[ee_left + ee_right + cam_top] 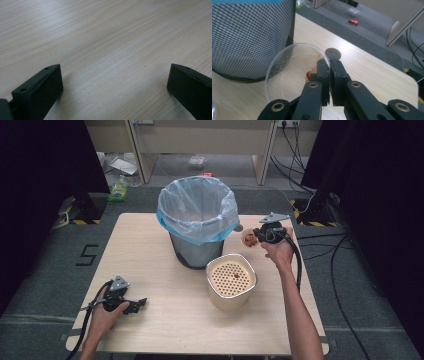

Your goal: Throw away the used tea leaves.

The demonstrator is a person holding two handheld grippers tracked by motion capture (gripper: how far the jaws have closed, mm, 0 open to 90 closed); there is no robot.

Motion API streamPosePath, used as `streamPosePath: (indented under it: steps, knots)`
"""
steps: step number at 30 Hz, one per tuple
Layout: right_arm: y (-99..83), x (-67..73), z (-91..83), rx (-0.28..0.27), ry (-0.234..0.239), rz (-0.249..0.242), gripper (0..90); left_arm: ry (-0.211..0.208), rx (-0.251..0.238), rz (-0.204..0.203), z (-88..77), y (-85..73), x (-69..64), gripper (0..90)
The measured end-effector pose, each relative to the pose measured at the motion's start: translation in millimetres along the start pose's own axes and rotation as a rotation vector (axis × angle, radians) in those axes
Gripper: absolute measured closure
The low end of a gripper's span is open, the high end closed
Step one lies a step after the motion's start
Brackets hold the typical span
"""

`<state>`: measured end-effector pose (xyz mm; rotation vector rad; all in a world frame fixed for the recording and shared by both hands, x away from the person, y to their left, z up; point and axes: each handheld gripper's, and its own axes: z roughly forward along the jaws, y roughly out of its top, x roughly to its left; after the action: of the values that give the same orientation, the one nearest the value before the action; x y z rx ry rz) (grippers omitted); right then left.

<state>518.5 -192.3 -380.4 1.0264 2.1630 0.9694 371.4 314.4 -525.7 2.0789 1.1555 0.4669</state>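
In the high view, the right hand-held gripper (257, 236) holds a clear plastic cup with orange-brown scraps (248, 238) right of centre, beside the mesh bin lined with a pale blue bag (197, 215), probably for tipping; the left hand-held gripper (136, 305) rests lower left on the pale wooden counter (150, 245). The left gripper view shows jaws wide apart, empty. In the right gripper view, jaws pinch the cup (287, 75) rim; contents are half hidden.

Floor marking: I read one black figure "5" (86, 255) on the grey floor (40, 285), left of the table (145, 320).
Other lettering: I find none legible on anything else.
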Motion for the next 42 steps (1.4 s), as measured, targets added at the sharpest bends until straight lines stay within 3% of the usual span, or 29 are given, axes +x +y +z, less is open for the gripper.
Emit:
streamPosePath:
  steps: [11, 19, 24, 30, 35, 36, 42]
  knots:
    - [3.9, 14.1, -40.0, -0.103, -0.039, -0.079, 87.0, -0.001, -0.001, 0.000, 0.1, -0.1, 0.0, 0.0]
    - [1.7, 36.9, -65.0, -0.183, -0.106, -0.183, 87.0, 0.000, -0.002, -0.003, -0.1, -0.3, -0.3, 0.0]
    - [-1.2, 53.0, -72.1, -0.229, -0.135, -0.249, 87.0, 0.001, -0.001, -0.001, -0.2, -0.3, -0.3, 0.0]
    - [-10.3, 70.0, -75.2, -0.287, -0.205, -0.308, 87.1, 0.001, -0.002, -0.004, -0.2, -0.4, -0.5, 0.0]
    - [-22.0, 95.5, -79.5, -0.342, -0.322, -0.462, 87.1, 0.003, -0.002, -0.002, -0.3, -0.5, -0.4, 0.0]
    - [-22.0, 95.5, -79.5, -0.342, -0.322, -0.462, 87.1, 0.003, -0.003, -0.002, -0.2, -0.5, -0.4, 0.0]
    - [-33.3, 114.8, -76.5, -0.359, -0.374, -0.583, 87.1, 0.005, -0.003, -0.004, -0.5, -0.7, -0.6, 0.0]
